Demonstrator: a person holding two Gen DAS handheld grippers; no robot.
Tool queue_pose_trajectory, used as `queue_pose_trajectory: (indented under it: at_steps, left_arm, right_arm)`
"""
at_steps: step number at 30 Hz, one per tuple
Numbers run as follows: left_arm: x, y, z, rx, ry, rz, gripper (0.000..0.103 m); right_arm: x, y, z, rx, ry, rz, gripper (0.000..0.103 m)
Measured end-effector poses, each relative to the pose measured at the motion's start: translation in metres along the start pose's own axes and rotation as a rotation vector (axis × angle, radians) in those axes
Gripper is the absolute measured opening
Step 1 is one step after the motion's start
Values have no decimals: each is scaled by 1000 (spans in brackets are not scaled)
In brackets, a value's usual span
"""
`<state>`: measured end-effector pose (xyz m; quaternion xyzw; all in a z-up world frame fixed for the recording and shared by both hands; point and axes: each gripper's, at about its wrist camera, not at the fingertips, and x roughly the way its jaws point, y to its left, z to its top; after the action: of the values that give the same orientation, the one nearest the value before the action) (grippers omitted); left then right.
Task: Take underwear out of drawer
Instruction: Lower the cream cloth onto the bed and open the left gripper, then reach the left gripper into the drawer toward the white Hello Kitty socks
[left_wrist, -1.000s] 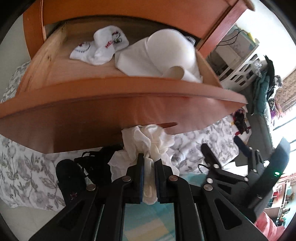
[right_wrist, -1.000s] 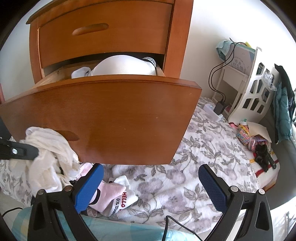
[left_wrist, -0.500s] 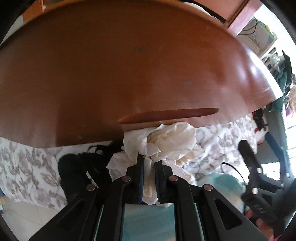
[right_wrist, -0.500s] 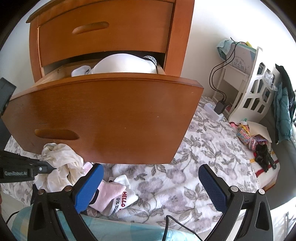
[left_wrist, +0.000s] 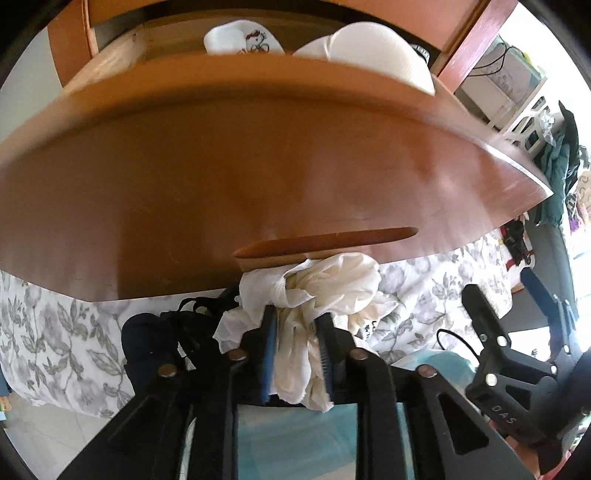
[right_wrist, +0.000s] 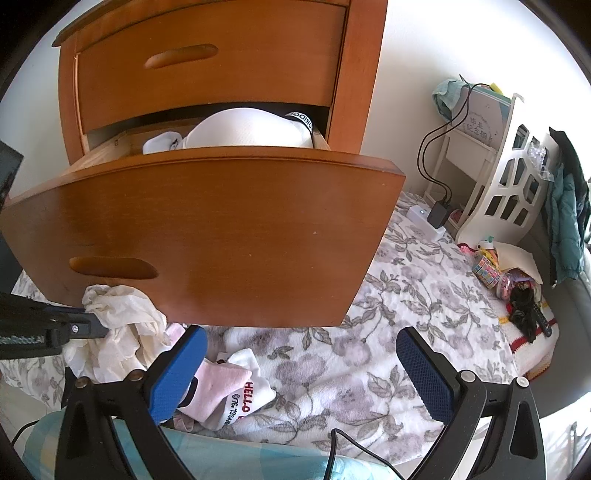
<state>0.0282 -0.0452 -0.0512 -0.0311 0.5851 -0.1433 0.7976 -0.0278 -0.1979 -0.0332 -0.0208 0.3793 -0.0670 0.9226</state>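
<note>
A crumpled cream-white underwear (left_wrist: 325, 280) sits between the pads of my left gripper (left_wrist: 295, 328), which is shut on it with a narrow gap. The bundle hangs just under the lower edge of the open wooden drawer's front panel (left_wrist: 258, 166), close over the bed. In the right wrist view the underwear (right_wrist: 122, 325) and left gripper (right_wrist: 92, 326) are at the lower left, below the drawer front (right_wrist: 221, 236). My right gripper (right_wrist: 301, 369) stands open over the bed with nothing between its fingers. It also shows in the left wrist view (left_wrist: 506, 295).
In the drawer lie white socks (left_wrist: 240, 37), a white rounded garment (right_wrist: 251, 129) and a black waistband (right_wrist: 303, 120). On the floral bedcover (right_wrist: 406, 314) lie pink and white socks (right_wrist: 229, 387) and dark clothes (left_wrist: 166, 332). A white shelf (right_wrist: 509, 184) and charger (right_wrist: 436, 218) stand to the right.
My left gripper has carried the underwear down from in front of the drawer handle to below the front panel. Its pads now stand slightly wider apart. The right gripper has stayed put.
</note>
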Motion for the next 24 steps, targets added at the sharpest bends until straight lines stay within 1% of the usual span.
queue_pose_trajectory:
  at_steps: [2,3,5,9,10,11,14,16,18,19,20,24]
  left_arm:
    - [-7,-1,1,0,-14,-7,41]
    - [-10,-2,1,0,-22,-10,45]
    - [-18,-3,2,3,-39,-9,57]
    - [-39,-5,5,1,-92,-12,68]
    - [-43,-5,6,0,-103,-15,75]
    - [-47,-5,7,0,-117,-18,80]
    - [-57,-7,9,-2,-147,-20,86]
    - [-61,-6,9,-6,-167,-12,87]
    - [-63,-5,8,-6,-194,-5,91]
    - [-63,-3,9,-7,-206,0,95]
    - [-67,-2,8,-11,-223,5,97]
    - [-80,2,10,-18,-293,6,97]
  right_arm:
    - [-1,-1,0,0,-1,0,103]
    - [-1,0,0,0,-1,0,103]
    - [-1,-1,0,-1,-1,0,103]
    - [-1,-1,0,0,-1,0,103]
    - [-1,-1,0,0,0,0,103]
    - [-1,0,0,0,0,0,103]
    - [-1,-1,0,0,-1,0,103]
    - [-1,-1,0,0,-1,0,103]
    - [-1,0,0,1,-2,0,103]
    - [-1,-1,0,0,-1,0,103]
    - [-1,-1,0,0,-1,0,103]
    - [-1,0,0,-1,-1,0,103]
